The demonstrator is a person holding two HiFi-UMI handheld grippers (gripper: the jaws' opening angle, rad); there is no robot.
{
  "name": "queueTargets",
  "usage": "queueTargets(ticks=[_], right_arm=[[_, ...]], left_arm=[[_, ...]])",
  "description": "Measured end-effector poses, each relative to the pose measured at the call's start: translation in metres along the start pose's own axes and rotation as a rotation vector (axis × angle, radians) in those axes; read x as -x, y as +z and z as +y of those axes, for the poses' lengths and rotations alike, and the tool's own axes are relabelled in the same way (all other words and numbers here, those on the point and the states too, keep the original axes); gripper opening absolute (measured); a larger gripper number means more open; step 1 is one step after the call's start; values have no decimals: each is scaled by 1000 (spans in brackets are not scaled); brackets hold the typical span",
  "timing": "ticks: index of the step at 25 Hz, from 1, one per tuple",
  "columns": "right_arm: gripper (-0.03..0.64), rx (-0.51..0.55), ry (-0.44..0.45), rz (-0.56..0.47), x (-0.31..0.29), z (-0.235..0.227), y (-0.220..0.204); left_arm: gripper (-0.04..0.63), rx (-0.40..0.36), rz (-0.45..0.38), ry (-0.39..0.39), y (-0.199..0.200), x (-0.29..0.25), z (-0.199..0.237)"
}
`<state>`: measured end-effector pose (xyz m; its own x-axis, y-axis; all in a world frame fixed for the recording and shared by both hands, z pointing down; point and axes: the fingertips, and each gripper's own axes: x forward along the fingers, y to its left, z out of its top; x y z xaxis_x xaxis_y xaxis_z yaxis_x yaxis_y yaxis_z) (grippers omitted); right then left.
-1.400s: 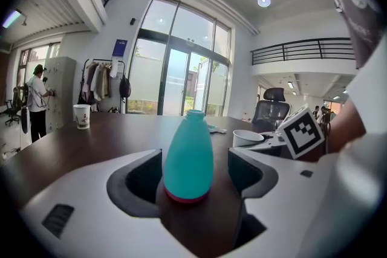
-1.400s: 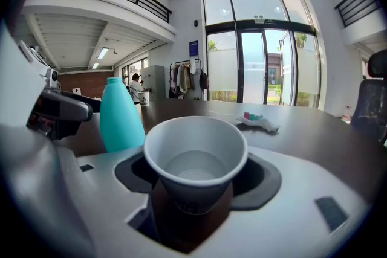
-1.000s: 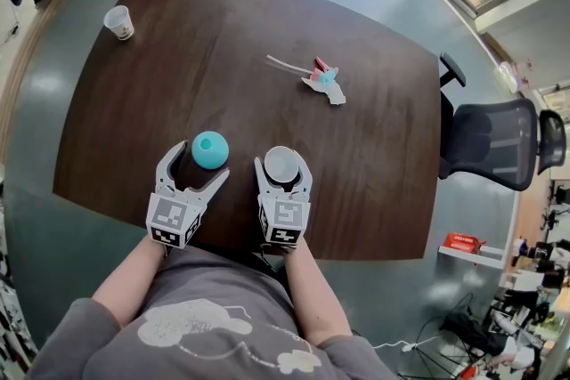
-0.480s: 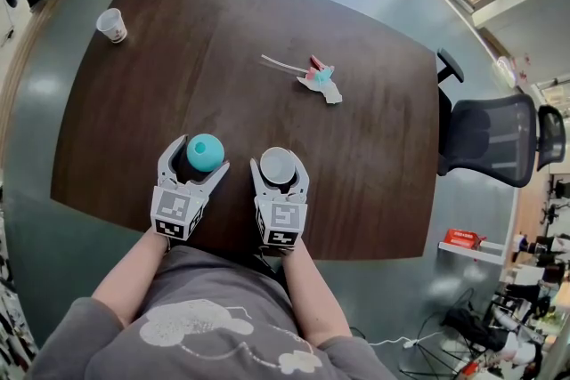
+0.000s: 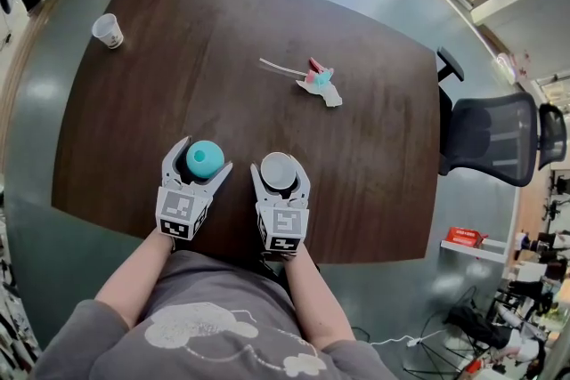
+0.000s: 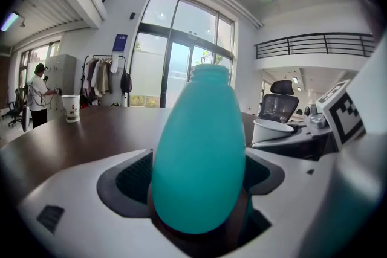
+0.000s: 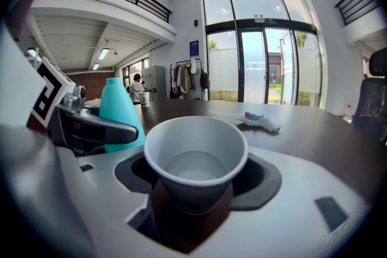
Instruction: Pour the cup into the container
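Observation:
A teal bottle (image 5: 205,159) stands on the dark table (image 5: 223,58) near its front edge. My left gripper (image 5: 196,166) surrounds it with its jaws spread. In the left gripper view the bottle (image 6: 198,154) fills the gap, and slivers of table show beside its base. To its right is a white paper cup (image 5: 278,171) with my right gripper (image 5: 280,175) shut on its sides. In the right gripper view the cup (image 7: 195,160) sits upright with a little clear liquid inside, and the bottle (image 7: 118,110) shows at its left.
A second paper cup (image 5: 107,30) stands at the table's far left corner. Pink and white scraps with a straw (image 5: 316,81) lie right of the table's middle. A black office chair (image 5: 494,141) stands off the right edge. The person's torso is close to the front edge.
My left gripper has slid forward, so the teal bottle now stands deeper between its jaws. The right gripper and its cup have kept their place.

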<state>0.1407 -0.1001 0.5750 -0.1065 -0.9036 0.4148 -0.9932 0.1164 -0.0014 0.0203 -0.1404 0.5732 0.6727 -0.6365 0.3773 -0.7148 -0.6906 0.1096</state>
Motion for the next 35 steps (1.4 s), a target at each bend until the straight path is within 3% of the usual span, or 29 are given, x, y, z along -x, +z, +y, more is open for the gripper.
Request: queueTargets(ticks=[20, 25, 29, 35], right_arm=[[308, -3, 1, 8, -2, 0, 0], [302, -32, 18, 36, -3, -2, -1], [301, -49, 31, 39, 1, -2, 2], [298, -35, 81, 39, 16, 1, 15]], left_arm=[[419, -1, 9, -32, 1, -7, 0], [419, -47, -19, -47, 16, 0, -3], [419, -71, 11, -64, 23, 6, -9], [419, -46, 56, -89, 20, 19, -18]])
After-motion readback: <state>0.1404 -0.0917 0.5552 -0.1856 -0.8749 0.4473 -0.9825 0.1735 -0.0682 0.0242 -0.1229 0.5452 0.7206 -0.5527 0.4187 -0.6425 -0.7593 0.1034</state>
